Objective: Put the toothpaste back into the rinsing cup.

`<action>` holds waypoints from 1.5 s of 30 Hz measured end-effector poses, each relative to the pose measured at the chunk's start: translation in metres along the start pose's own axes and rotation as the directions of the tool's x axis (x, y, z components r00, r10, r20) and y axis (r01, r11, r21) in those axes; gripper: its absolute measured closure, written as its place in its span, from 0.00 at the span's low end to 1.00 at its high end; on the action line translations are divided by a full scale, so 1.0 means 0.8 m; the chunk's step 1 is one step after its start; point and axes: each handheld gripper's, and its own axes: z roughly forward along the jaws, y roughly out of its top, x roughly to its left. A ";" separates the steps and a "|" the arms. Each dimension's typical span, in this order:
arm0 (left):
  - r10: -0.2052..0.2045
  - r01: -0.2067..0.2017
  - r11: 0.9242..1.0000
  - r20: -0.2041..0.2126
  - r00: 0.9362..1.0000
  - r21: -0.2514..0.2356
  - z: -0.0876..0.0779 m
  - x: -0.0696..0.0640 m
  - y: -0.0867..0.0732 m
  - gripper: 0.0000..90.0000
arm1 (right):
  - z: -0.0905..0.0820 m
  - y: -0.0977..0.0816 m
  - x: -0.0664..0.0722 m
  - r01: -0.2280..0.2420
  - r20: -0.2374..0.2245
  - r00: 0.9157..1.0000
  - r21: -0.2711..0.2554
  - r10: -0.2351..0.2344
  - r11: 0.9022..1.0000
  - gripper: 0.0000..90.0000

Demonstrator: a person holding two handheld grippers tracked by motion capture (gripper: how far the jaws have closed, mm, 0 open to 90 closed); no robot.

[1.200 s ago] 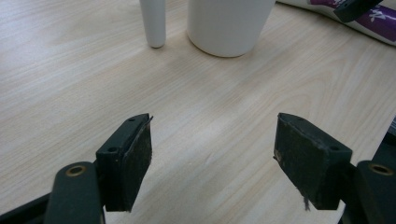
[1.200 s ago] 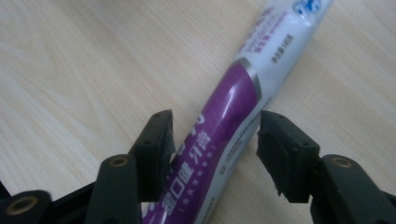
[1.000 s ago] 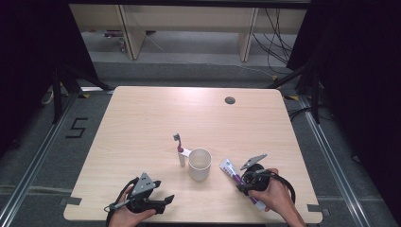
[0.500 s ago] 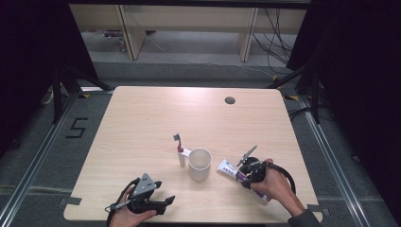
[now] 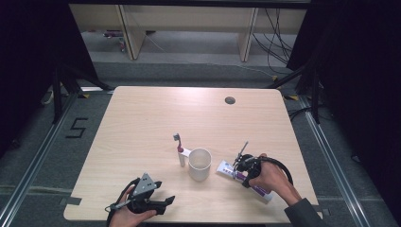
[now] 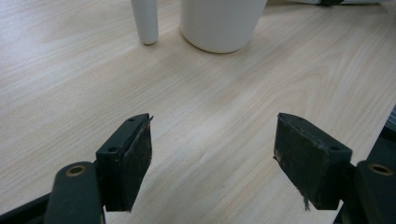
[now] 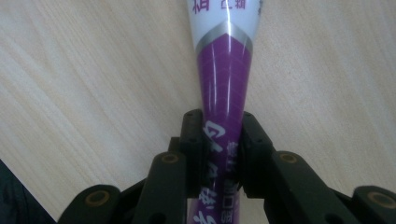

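Left gripper [image 5: 163, 202]: rests at the near left edge of the wooden table [image 5: 142, 123], held in the person's left hand [image 5: 125, 216]. In the left gripper view [image 6: 212, 161] its two black jaws stand wide apart with only bare tabletop between them; they grip nothing.

Toothbrush [image 5: 179, 149]: stands upright just left of the cup, near the middle of the table; bristle head at the top, red band below it, white handle down to the wood. Its white foot [image 6: 145, 21] shows at the top of the left gripper view, just beside the cup's base.

Cup [image 5: 199, 164]: white, upright and open-topped, between the toothbrush and the tube. Whether it touches the toothbrush handle cannot be told. Its lower wall [image 6: 219, 23] shows ahead of the left jaws, well apart from them.

Toothpaste tube [image 5: 227, 169]: white and purple, just right of the cup, its white end pointing toward the cup and its purple end running toward the near right corner.

Right gripper [image 5: 242, 169]: held in the right hand [image 5: 269, 177] at the near right. Its jaws have just been closing, and in the right gripper view [image 7: 218, 154] they are clamped on both sides of the tube's purple part [image 7: 224, 84].
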 end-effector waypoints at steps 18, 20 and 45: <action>0.002 -0.002 1.000 0.006 1.000 -0.003 0.000 0.000 0.000 0.31 | 0.001 0.009 0.002 0.033 -0.007 0.999 0.058 -0.033 0.998 0.85; 0.001 -0.001 1.000 0.000 1.000 0.002 0.000 0.000 0.000 0.31 | 0.001 0.008 0.002 0.054 0.009 0.998 0.056 -0.054 0.997 0.85; -0.003 0.003 1.000 -0.007 1.000 0.002 -0.001 0.002 0.000 0.32 | -0.037 -0.013 -0.023 0.006 -0.026 1.000 -0.205 -0.012 0.979 0.86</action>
